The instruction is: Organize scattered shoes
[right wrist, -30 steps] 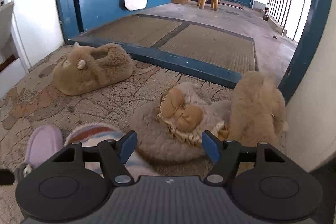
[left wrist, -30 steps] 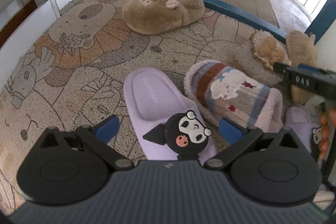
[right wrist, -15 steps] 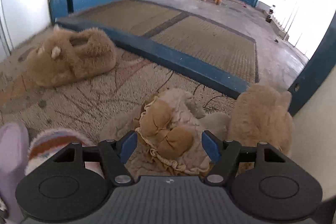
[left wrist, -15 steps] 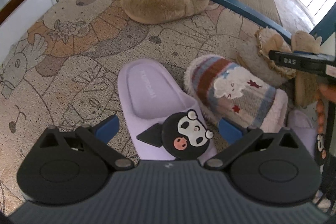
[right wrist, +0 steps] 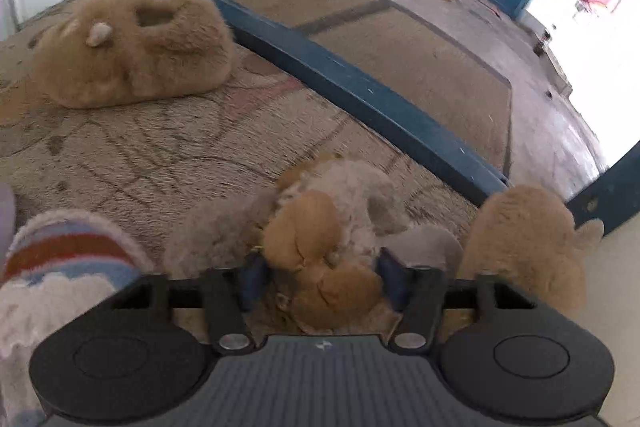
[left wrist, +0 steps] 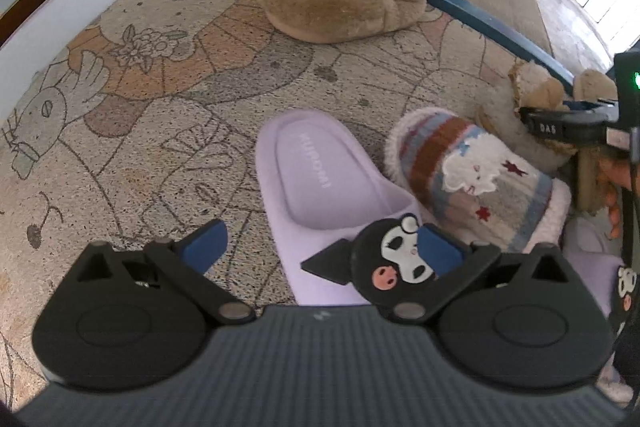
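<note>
Left tongs (left wrist: 320, 251): spread wide over the lilac slipper (left wrist: 316, 183) on the patterned mat (left wrist: 160, 131) | Right tongs (right wrist: 320, 277): apart, astride the bow slipper (right wrist: 320, 247), possibly touching its fluff | Striped slipper (left wrist: 472, 175): between those two | Brown plush slipper (left wrist: 344, 3): well apart, near the blue threshold (right wrist: 360, 95)

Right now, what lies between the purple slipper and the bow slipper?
The striped slipper, touching the purple slipper on one side and the bow slipper on the other. The left wrist view shows it.
</note>
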`<state>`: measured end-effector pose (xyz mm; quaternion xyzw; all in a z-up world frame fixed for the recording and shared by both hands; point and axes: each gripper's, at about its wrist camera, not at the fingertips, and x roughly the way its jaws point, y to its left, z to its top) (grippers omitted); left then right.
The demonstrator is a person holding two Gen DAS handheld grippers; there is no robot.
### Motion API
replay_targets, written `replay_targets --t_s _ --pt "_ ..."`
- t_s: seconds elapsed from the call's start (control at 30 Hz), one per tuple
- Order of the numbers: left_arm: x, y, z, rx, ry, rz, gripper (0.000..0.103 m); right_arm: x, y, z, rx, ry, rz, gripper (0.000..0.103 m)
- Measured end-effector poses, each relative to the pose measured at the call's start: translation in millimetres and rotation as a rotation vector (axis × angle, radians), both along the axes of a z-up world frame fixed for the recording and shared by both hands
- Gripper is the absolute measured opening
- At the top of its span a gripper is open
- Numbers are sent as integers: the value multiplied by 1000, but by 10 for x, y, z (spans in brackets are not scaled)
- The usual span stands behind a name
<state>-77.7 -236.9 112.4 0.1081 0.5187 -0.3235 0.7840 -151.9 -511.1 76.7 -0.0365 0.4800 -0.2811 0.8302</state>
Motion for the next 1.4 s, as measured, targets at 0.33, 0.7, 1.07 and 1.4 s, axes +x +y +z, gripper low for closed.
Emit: replay_targets --t_s 0.33,0.7,1.07,1.4 --pt "13 11 -15 2 8 0 103 -122 235 185 -110 -64 87 31" --pt "98 74 10 2 13 27 103 -131 558 474 -135 -167 241 31" --pt "413 408 -26 -3 61 164 103 -86 1096 817 -136 -286 497 31" --pt "758 785 116 -67 81 329 103 -39 1818 898 -29 -240 777 31"
